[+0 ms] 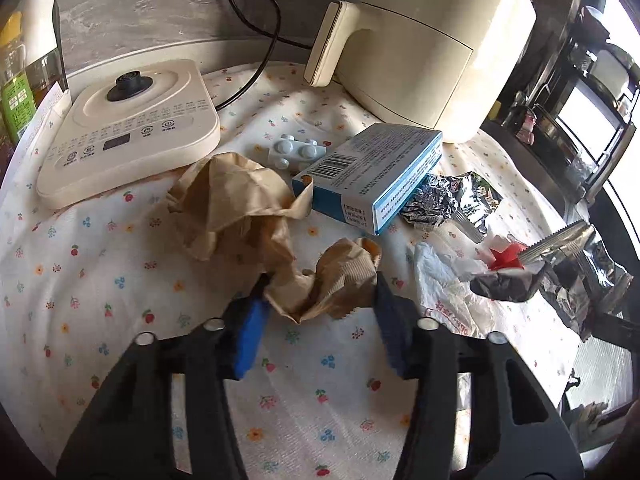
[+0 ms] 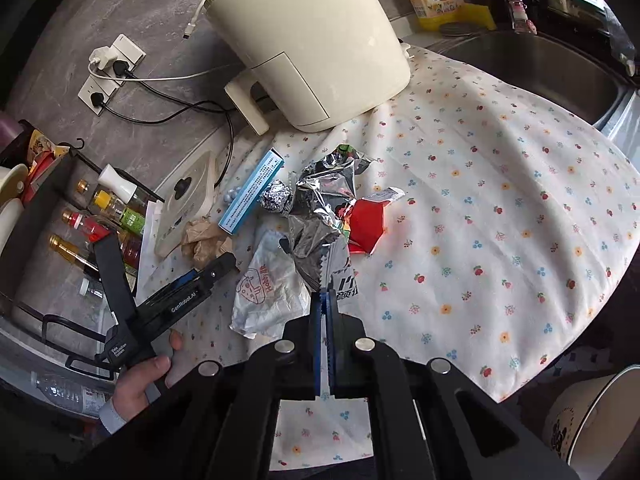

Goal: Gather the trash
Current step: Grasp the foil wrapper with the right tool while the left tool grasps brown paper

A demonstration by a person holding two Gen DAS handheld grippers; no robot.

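Trash lies on a flowered cloth (image 1: 120,264). My left gripper (image 1: 320,284) is open, its blue pads on either side of a crumpled brown paper (image 1: 332,284); a second brown paper wad (image 1: 236,200) lies just beyond. A blue and white box (image 1: 372,168), a foil ball (image 1: 430,204) and a white plastic bag (image 1: 452,296) lie to the right. My right gripper (image 2: 325,296) is shut on a silver snack wrapper (image 2: 320,216), held above the white bag (image 2: 268,296). Red paper (image 2: 366,224) lies beside it.
A cream air fryer (image 2: 312,36) stands at the back, with a cream kettle base (image 1: 128,128) and a cable to the left. Bottles in a black rack (image 2: 100,216) stand at the left. A sink (image 2: 532,68) is at the right. A bin (image 2: 592,416) stands below the table edge.
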